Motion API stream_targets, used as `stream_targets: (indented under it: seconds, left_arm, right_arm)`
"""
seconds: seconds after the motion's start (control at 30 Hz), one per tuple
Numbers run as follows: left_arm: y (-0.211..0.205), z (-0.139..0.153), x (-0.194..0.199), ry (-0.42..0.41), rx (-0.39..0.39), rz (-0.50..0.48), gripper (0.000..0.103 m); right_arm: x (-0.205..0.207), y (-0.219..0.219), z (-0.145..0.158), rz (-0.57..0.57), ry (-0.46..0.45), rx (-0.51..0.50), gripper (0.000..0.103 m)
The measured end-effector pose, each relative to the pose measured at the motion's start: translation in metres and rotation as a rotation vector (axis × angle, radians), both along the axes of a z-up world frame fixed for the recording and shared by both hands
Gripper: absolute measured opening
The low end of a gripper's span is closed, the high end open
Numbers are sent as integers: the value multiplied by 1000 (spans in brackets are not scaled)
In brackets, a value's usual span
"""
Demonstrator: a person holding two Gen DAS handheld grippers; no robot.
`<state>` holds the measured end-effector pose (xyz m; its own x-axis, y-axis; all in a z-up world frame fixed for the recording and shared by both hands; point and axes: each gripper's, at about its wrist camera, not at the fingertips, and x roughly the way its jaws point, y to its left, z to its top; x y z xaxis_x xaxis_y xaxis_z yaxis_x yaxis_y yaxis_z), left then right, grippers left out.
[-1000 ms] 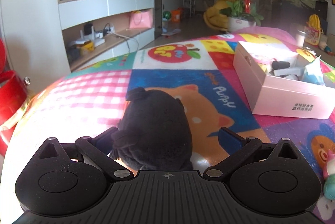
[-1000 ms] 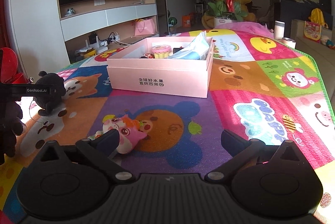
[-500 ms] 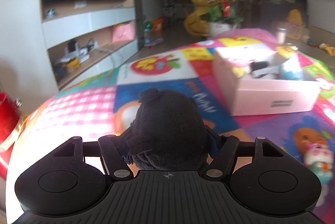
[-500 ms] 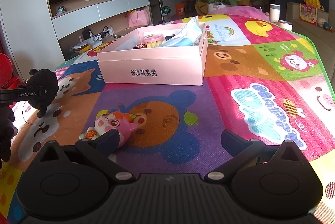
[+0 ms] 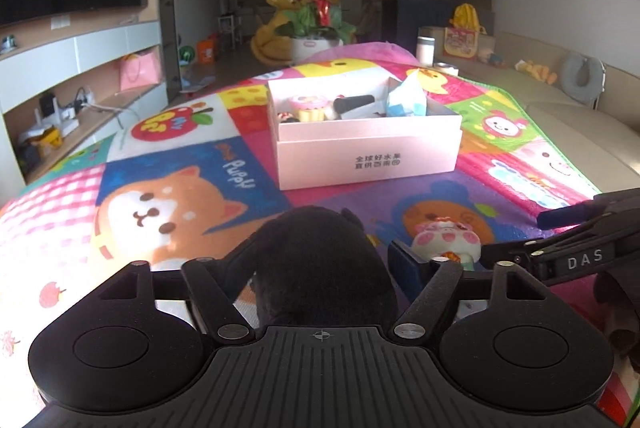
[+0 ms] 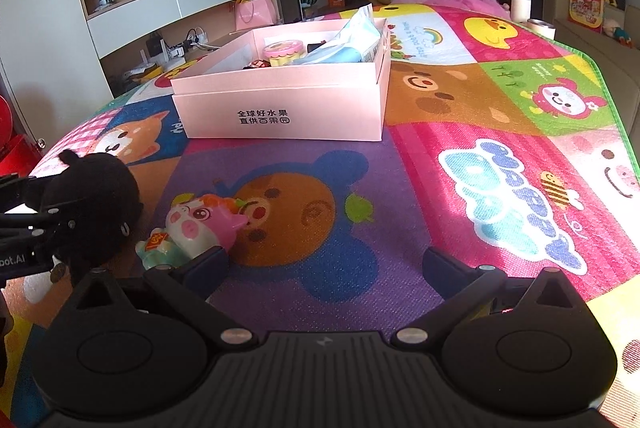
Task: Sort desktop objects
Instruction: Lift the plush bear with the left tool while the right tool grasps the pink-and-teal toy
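Note:
A black plush toy [image 5: 320, 268] sits between the fingers of my left gripper [image 5: 326, 252], which hold it just above the colourful play mat [image 5: 168, 164]. The jaws are opening, and the pads still touch the plush's sides. The right wrist view shows the same plush [image 6: 92, 188] at the far left, with the left gripper's bars across it. A pink-and-white pig toy [image 6: 200, 224] lies on the mat just ahead of my right gripper's left fingertip. My right gripper [image 6: 324, 258] is open and holds nothing. The pink box [image 6: 280, 116] beyond contains several items.
In the left wrist view, the pink box [image 5: 368, 160] stands mid-mat and the pig toy [image 5: 444, 240] lies close on the right, next to the right gripper [image 5: 552, 232]. A flower pot [image 5: 316, 44] stands past the mat's far end, a sofa [image 5: 580, 116] on the right.
My left gripper closed on the black plush, then carried it right toward the pig toy and turned to face the box. Its fingers stand a little wider than half a second ago. The right gripper barely moved.

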<state>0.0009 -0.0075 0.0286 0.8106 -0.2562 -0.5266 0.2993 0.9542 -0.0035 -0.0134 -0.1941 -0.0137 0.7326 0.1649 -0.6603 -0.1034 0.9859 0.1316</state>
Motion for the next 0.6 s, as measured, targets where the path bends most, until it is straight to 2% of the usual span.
stream_targets:
  seconds: [0.1, 0.23, 0.37, 0.6]
  left_arm:
    - [5, 3, -5, -8, -9, 8, 93]
    - [8, 1, -8, 3, -20, 8, 95]
    - [9, -2, -13, 24, -19, -6, 97]
    - [14, -5, -26, 50, -14, -20, 100]
  right_arm:
    - [2, 2, -1, 7, 13, -21, 103]
    - [5, 16, -2, 36, 35, -126, 103]
    - [4, 12, 0, 77, 39, -114, 103]
    - [-18, 14, 32, 176, -123, -31, 103]
